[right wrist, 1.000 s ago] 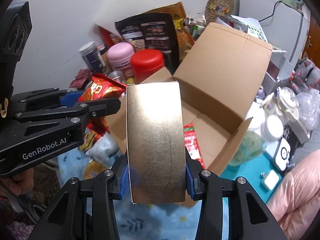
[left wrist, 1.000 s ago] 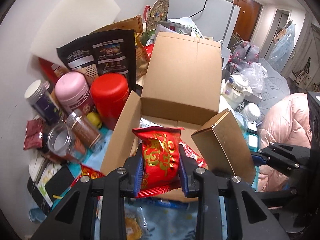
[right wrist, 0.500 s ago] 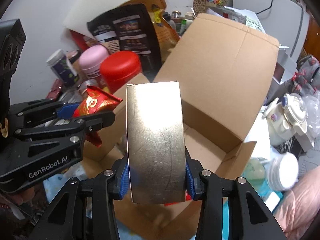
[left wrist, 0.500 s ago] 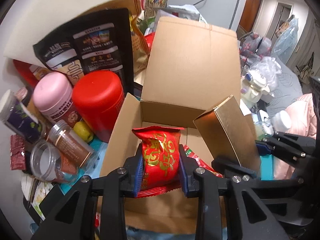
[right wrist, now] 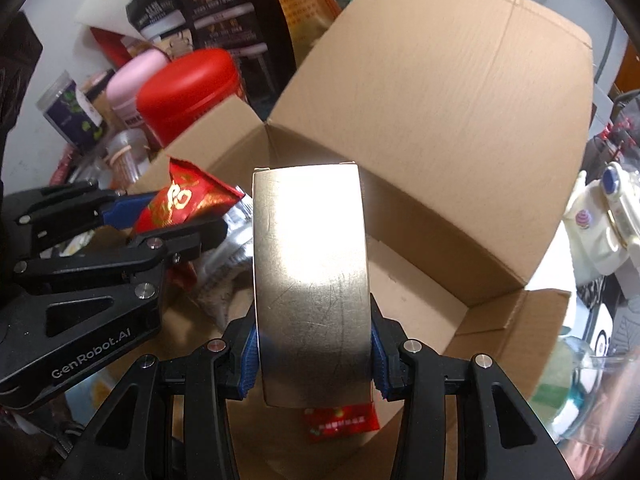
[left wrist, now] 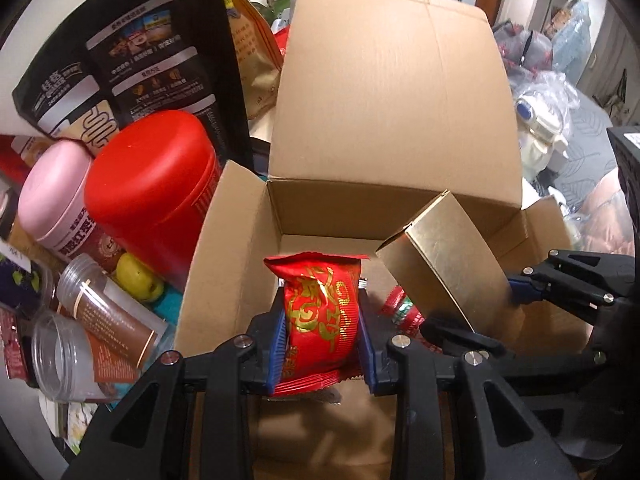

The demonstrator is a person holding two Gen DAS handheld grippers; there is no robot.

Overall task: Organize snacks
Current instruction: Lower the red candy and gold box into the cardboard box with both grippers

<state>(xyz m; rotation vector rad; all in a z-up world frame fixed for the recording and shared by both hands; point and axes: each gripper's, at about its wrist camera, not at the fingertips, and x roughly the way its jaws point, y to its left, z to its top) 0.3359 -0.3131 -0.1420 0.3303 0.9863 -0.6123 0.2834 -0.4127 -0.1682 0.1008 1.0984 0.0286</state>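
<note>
Both wrist views look steeply down, close, into the same open cardboard box (left wrist: 394, 92) (right wrist: 452, 92).

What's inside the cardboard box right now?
On the cardboard box floor: a red packet and a silvery bag. The gold box and red snack bag, both gripper-held above, cover the rest.

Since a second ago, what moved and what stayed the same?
Both hands came down and forward toward the open cardboard box, which now fills both views. The left gripper carried the red snack packet over the box opening; the right gripper brought the gold box in beside it. Both jaws stayed clamped, nothing let go. The jars and bags outside kept their places.
</note>
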